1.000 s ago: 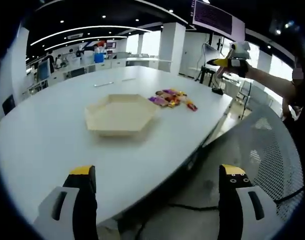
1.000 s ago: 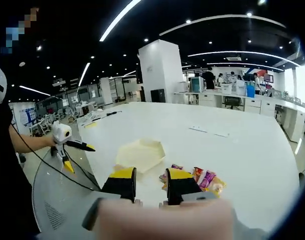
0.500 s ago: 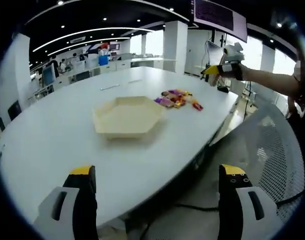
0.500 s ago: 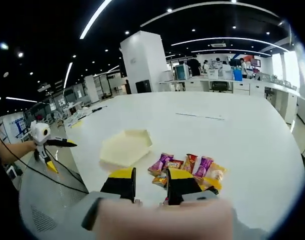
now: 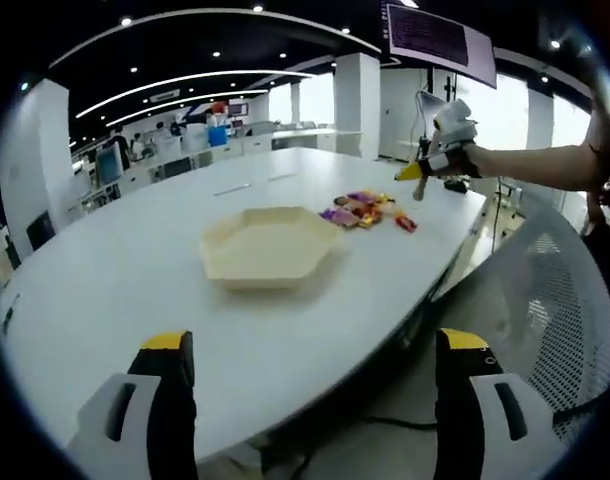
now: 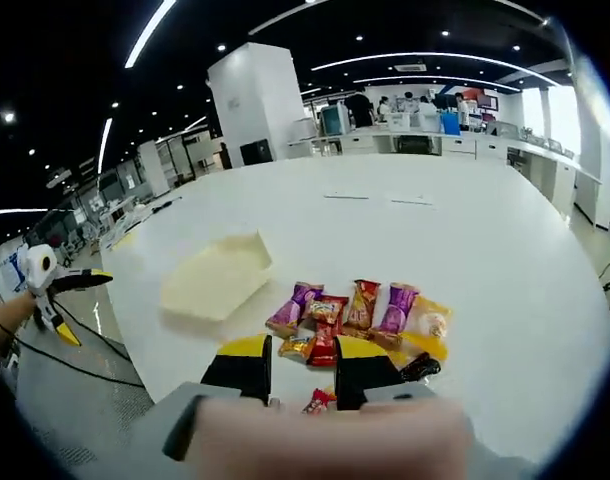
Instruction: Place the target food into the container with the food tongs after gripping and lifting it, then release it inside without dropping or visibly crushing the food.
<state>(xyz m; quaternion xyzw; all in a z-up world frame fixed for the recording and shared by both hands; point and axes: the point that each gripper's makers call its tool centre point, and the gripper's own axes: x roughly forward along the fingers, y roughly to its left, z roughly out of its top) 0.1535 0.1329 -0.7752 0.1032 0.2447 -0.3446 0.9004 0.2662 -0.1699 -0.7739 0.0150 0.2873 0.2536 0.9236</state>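
1. While my left hand-held gripper (image 5: 315, 385) hovers over the near edge of the white bench (image 5: 105, 290), its yellow-tipped jaws stand wide apart with nothing between them.
2. My right hand-held gripper (image 6: 300, 372) hangs just above the snack packets (image 6: 357, 312); its jaws are set a narrow gap apart and hold nothing.
3. Seen from the left gripper view, the hexagonal container (image 5: 268, 246) sits mid-bench, with the packets (image 5: 370, 210) just beyond it to the right.
4. Seen from the right gripper view, the container (image 6: 213, 277) lies to the left of the packets, close by but apart.
5. A mesh chair back (image 5: 545, 300) stands at the right of the bench.
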